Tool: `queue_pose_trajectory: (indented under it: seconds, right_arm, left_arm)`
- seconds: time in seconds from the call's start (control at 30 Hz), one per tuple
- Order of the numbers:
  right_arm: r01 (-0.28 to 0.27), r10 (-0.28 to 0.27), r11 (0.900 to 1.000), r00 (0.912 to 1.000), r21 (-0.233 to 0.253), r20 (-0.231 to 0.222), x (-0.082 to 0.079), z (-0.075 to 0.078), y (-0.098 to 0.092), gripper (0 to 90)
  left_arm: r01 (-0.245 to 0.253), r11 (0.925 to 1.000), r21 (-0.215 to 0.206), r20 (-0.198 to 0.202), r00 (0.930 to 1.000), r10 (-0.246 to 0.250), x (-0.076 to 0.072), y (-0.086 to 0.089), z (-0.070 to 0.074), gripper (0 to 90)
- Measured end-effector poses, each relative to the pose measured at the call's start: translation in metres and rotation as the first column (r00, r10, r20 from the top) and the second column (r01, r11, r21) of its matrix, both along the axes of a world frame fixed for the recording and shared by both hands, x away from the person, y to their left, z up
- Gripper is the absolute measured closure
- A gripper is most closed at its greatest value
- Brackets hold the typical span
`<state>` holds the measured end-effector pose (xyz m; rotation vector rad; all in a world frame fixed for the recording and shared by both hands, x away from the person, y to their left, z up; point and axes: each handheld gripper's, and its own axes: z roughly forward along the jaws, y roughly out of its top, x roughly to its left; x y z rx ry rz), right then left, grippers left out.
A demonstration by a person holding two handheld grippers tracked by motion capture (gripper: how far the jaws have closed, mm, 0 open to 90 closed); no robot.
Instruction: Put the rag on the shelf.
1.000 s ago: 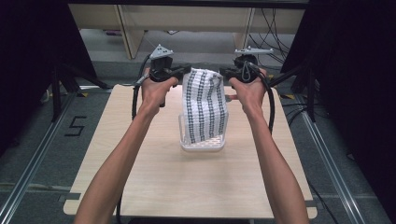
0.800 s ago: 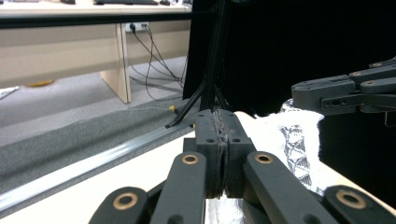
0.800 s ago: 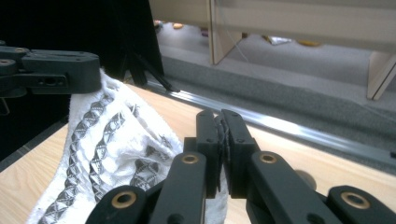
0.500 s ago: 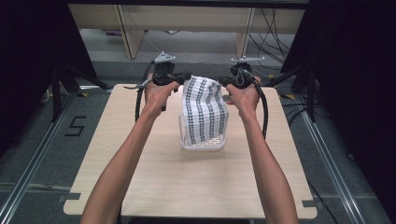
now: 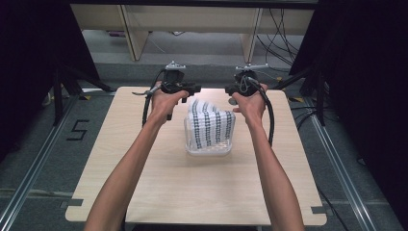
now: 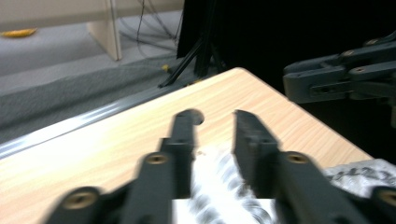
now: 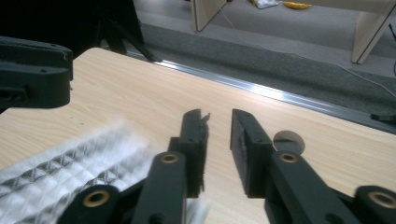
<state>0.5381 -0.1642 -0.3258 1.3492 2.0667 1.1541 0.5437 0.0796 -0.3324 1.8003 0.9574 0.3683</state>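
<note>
A black-and-white patterned cloth stands bunched in a clear plastic container near the middle of the table, toward its far edge. The left gripper and right gripper hover above it on either side, each with its 2 jaws spread apart, gripping nothing.

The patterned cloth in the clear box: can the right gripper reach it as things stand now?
Probably yes. The right gripper hangs just above the patterned cloth, its jaws parted and empty, and nothing stands between them. The cloth rises above the clear box.
</note>
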Motion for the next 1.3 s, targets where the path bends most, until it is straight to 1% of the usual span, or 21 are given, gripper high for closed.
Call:
queue_pose_trajectory:
  seconds: [0.13, 0.17, 0.2, 0.23, 0.27, 0.3, 0.33, 0.37, 0.5, 0.53, 0.63, 0.67, 0.8, 0.9, 1.0, 1.03, 1.1, 1.17, 1.2, 1.27, 1.3]
  right_arm:
    - [-0.008, 0.008, 1.000, 0.9998, -0.004, 0.016, -0.001, 0.003, -0.003, 72.4]
    - [0.007, -0.007, 1.000, 0.9999, 0.010, 0.009, -0.003, 0.004, -0.002, 72.0]
    - [-0.006, 0.006, 1.000, 0.9998, 0.003, 0.017, -0.003, 0.004, -0.003, 71.4]
    - [-0.003, 0.003, 1.000, 0.9999, 0.000, 0.015, -0.004, 0.005, -0.004, 70.7]
    - [0.004, -0.005, 1.000, 1.0000, 0.012, 0.003, -0.006, 0.005, -0.003, 70.1]
    - [-0.008, 0.008, 1.000, 0.9998, 0.000, 0.016, -0.005, 0.005, -0.005, 69.7]
    - [0.001, -0.001, 1.000, 1.0000, 0.005, 0.009, -0.007, 0.006, -0.005, 69.1]
    - [-0.010, 0.010, 1.000, 0.9997, 0.000, 0.023, -0.007, 0.006, -0.007, 68.6]
    - [-0.006, 0.006, 1.000, 0.9997, 0.006, 0.022, -0.008, 0.005, -0.011, 64.3]
    - [-0.005, 0.005, 1.000, 0.9998, 0.004, 0.020, -0.008, 0.005, -0.013, 63.5]
    - [-0.002, 0.002, 1.000, 0.9998, 0.012, 0.018, -0.010, 0.004, -0.018, 62.2]
    - [0.000, 0.000, 1.000, 1.0000, 0.017, 0.007, -0.011, 0.004, -0.019, 61.7]
    - [-0.005, 0.005, 1.000, 0.9998, 0.020, 0.018, -0.014, 0.004, -0.026, 59.9]
    - [-0.016, 0.016, 1.000, 0.9998, 0.017, 0.010, -0.018, 0.005, -0.031, 56.9]
    - [-0.027, 0.026, 0.999, 0.9995, 0.026, 0.015, -0.023, 0.005, -0.036, 55.3]
    - [-0.017, 0.017, 0.999, 0.9998, 0.034, 0.009, -0.025, 0.005, -0.037, 54.7]
    - [-0.023, 0.022, 0.999, 0.9995, 0.028, 0.020, -0.026, 0.005, -0.041, 53.4]
    - [-0.018, 0.018, 0.999, 0.9998, 0.046, 0.005, -0.029, 0.005, -0.042, 51.1]
    - [-0.029, 0.028, 0.999, 0.9994, 0.038, 0.018, -0.029, 0.005, -0.045, 49.9]
    - [-0.023, 0.022, 0.998, 0.9997, 0.052, 0.013, -0.032, 0.005, -0.046, 47.7]
    - [-0.039, 0.038, 0.998, 0.9991, 0.038, 0.019, -0.032, 0.006, -0.047, 47.3]
  left_arm:
    - [0.000, 0.9999, -0.014, -0.006, 1.0000, 0.000, -0.003, 0.001, 0.003, 53.0]
    - [0.002, 0.9998, -0.018, -0.010, 1.0000, -0.002, -0.004, 0.002, 0.004, 52.2]
    - [0.007, 0.9998, -0.019, -0.010, 0.9999, -0.007, -0.005, 0.002, 0.005, 51.8]
    - [0.007, 0.9999, -0.015, -0.007, 0.9999, -0.007, -0.006, 0.002, 0.006, 51.3]
    - [0.007, 0.9999, -0.011, -0.009, 0.9999, -0.007, -0.007, 0.002, 0.006, 50.7]
    - [0.009, 0.9999, -0.010, -0.007, 0.9999, -0.010, -0.008, 0.002, 0.007, 50.1]
    - [0.013, 0.9999, -0.008, -0.008, 0.9999, -0.013, -0.009, 0.002, 0.007, 49.7]
    - [0.009, 0.9999, -0.006, -0.006, 0.9999, -0.009, -0.010, 0.002, 0.008, 49.5]
    - [0.019, 0.9997, -0.013, -0.008, 0.9998, -0.019, -0.012, 0.003, 0.010, 47.2]
    - [0.016, 0.9999, -0.004, -0.013, 0.9998, -0.016, -0.013, 0.003, 0.010, 46.1]
    - [0.020, 0.9998, -0.008, -0.018, 0.9996, -0.021, -0.014, 0.006, 0.009, 44.0]
    - [0.019, 0.9998, -0.007, -0.023, 0.9996, -0.019, -0.015, 0.007, 0.008, 43.2]
    - [0.023, 0.9997, -0.010, -0.038, 0.9990, -0.023, -0.017, 0.013, 0.006, 39.2]
    - [0.013, 0.9998, -0.013, -0.052, 0.9986, -0.014, -0.018, 0.019, 0.004, 36.0]
    - [0.002, 0.9998, -0.018, -0.050, 0.9987, -0.003, -0.019, 0.025, 0.003, 35.8]
    - [-0.005, 0.9999, -0.014, -0.050, 0.9987, 0.005, -0.019, 0.027, 0.002, 35.6]
    - [-0.006, 0.9999, -0.016, -0.052, 0.9987, 0.005, -0.019, 0.029, 0.001, 35.2]
    - [-0.005, 0.9999, -0.014, -0.050, 0.9987, 0.004, -0.020, 0.030, 0.001, 34.7]
    - [-0.003, 0.9999, -0.011, -0.049, 0.9988, 0.003, -0.021, 0.031, 0.001, 34.4]
    - [-0.006, 0.9999, -0.008, -0.047, 0.9989, 0.005, -0.023, 0.031, 0.000, 33.7]
    - [-0.003, 0.9999, -0.011, -0.045, 0.9990, 0.002, -0.024, 0.032, 0.000, 33.4]
